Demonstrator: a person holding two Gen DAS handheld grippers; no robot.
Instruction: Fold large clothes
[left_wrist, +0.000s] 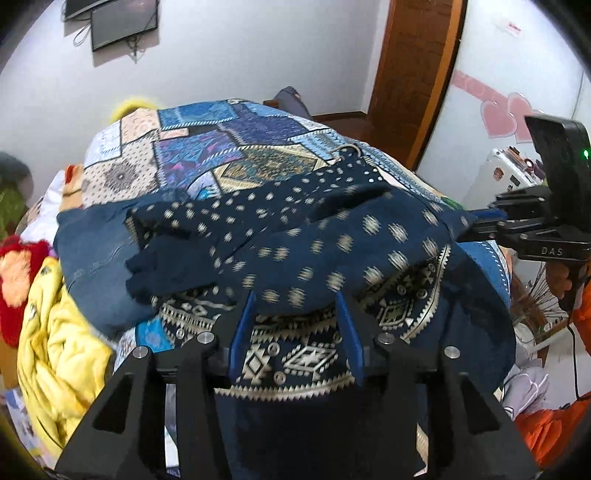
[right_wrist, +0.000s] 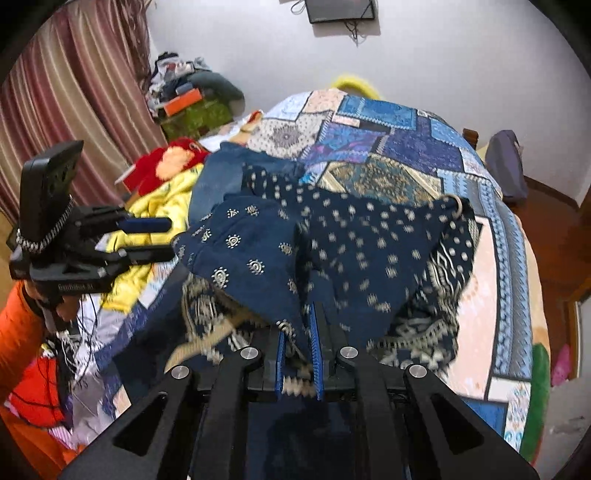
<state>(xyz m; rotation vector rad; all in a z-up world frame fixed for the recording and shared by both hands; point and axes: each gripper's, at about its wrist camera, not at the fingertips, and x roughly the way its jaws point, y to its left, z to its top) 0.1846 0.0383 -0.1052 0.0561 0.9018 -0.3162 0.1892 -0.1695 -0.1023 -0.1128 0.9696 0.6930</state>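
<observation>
A large navy garment (left_wrist: 314, 240) with small cream motifs and a cream geometric border lies bunched on the patchwork bed; it also shows in the right wrist view (right_wrist: 351, 243). My left gripper (left_wrist: 297, 299) is open, its blue fingers (left_wrist: 243, 325) spread wide, with the garment's folded edge lying over their tips. My right gripper (right_wrist: 298, 317) is shut on the garment's edge, cloth pinched between its blue pads (right_wrist: 317, 343). Each gripper shows in the other's view, the right one (left_wrist: 480, 221) and the left one (right_wrist: 162, 236), at the garment's sides.
A blue patchwork bedspread (right_wrist: 406, 147) covers the bed. A folded blue denim piece (left_wrist: 92, 251), a yellow garment (left_wrist: 55, 350) and red fluffy cloth (left_wrist: 14, 280) lie at the left. Wooden door (left_wrist: 410, 74) and floor are on the right; curtain (right_wrist: 55, 110) beyond.
</observation>
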